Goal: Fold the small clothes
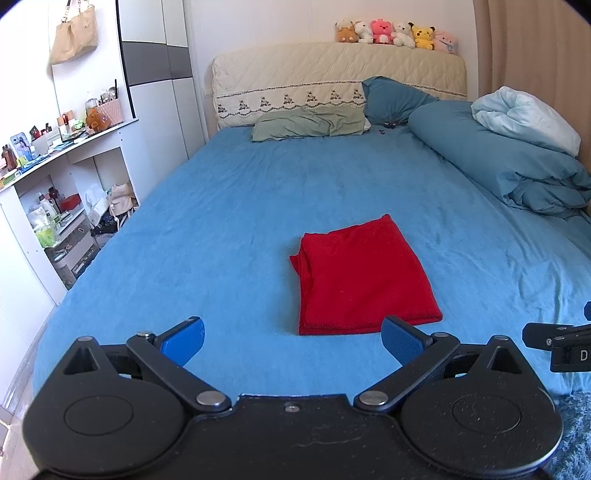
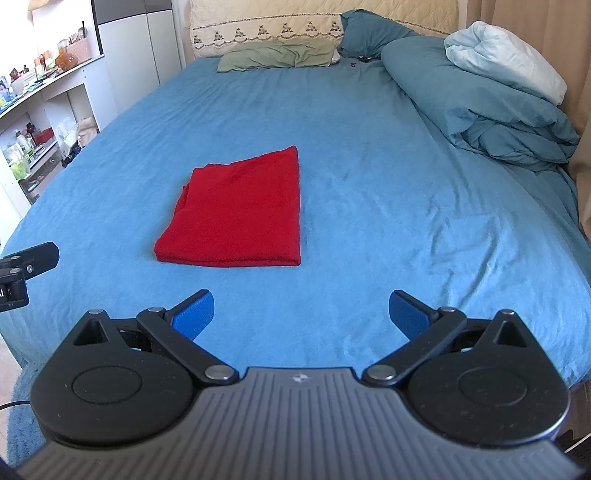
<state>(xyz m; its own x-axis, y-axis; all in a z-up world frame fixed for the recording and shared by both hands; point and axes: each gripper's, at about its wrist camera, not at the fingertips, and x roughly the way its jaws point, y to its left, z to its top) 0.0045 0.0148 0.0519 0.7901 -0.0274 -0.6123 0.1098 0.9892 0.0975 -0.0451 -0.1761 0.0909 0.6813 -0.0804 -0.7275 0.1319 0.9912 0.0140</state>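
A red garment (image 1: 360,278) lies folded into a flat rectangle on the blue bed sheet (image 1: 221,221). It also shows in the right wrist view (image 2: 240,212), left of centre. My left gripper (image 1: 291,341) is open and empty, just short of the garment's near edge. My right gripper (image 2: 301,312) is open and empty, held off the garment's near right corner. Part of the right gripper shows at the right edge of the left wrist view (image 1: 557,343), and part of the left gripper shows at the left edge of the right wrist view (image 2: 26,266).
A rolled teal duvet (image 1: 498,158) with a pale pillow lies along the bed's right side. A green pillow (image 1: 306,125) and a teal pillow lie at the headboard. White shelves (image 1: 66,192) with clutter stand left of the bed. Plush toys (image 1: 395,33) sit on the headboard.
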